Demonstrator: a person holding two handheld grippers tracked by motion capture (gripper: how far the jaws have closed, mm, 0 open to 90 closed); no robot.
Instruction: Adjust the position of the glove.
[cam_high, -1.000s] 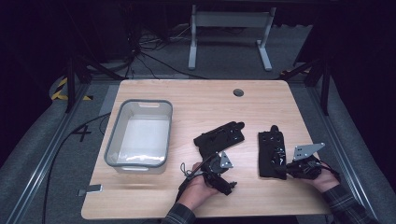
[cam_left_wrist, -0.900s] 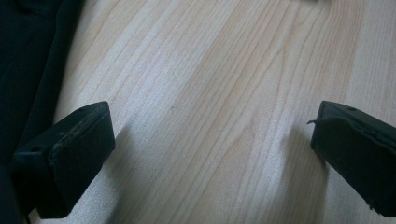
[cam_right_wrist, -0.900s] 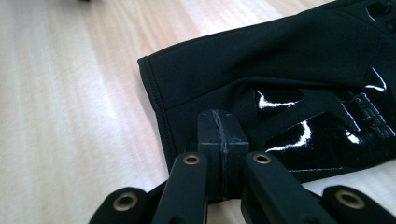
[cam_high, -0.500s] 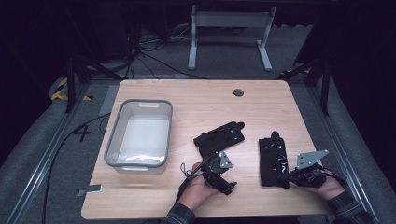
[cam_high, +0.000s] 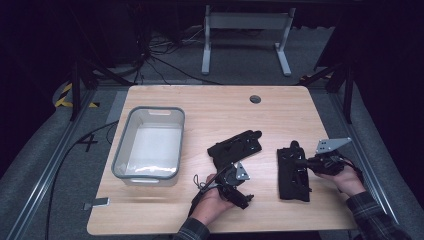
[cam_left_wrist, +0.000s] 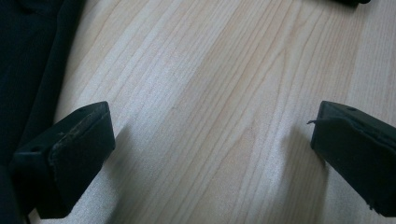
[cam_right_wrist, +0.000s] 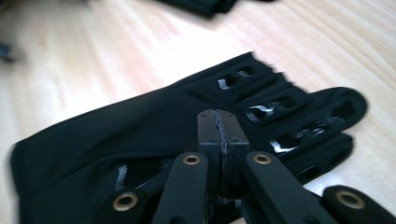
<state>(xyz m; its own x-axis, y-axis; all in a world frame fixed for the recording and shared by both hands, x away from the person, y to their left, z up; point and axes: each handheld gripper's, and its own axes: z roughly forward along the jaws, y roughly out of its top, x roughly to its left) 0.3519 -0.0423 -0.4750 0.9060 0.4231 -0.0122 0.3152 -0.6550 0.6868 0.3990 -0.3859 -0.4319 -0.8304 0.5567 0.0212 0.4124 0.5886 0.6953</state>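
Two black gloves lie on the wooden table (cam_high: 200, 107). One glove (cam_high: 235, 146) is near the middle, the other glove (cam_high: 292, 175) to its right, flat with its fingers pointing away (cam_right_wrist: 116, 135). My right gripper (cam_high: 306, 163) is shut, and its joined jaws (cam_right_wrist: 219, 128) hover low over the back of the right glove, with no fabric visible between them. My left gripper (cam_high: 231, 181) sits just in front of the middle glove. It is open (cam_left_wrist: 210, 149), with bare wood between its fingers (cam_left_wrist: 70, 149). Dark fabric (cam_left_wrist: 28, 56) lies at the left edge of the left gripper view.
A clear plastic bin (cam_high: 120, 165) stands on the left part of the table. There is a round cable hole (cam_high: 255, 99) near the far edge. A metal stand (cam_high: 245, 30) is on the floor behind the table.
My right gripper dipped toward the front, then came back up and away over the right glove. The glove shifted slightly toward me. The left gripper stayed put.
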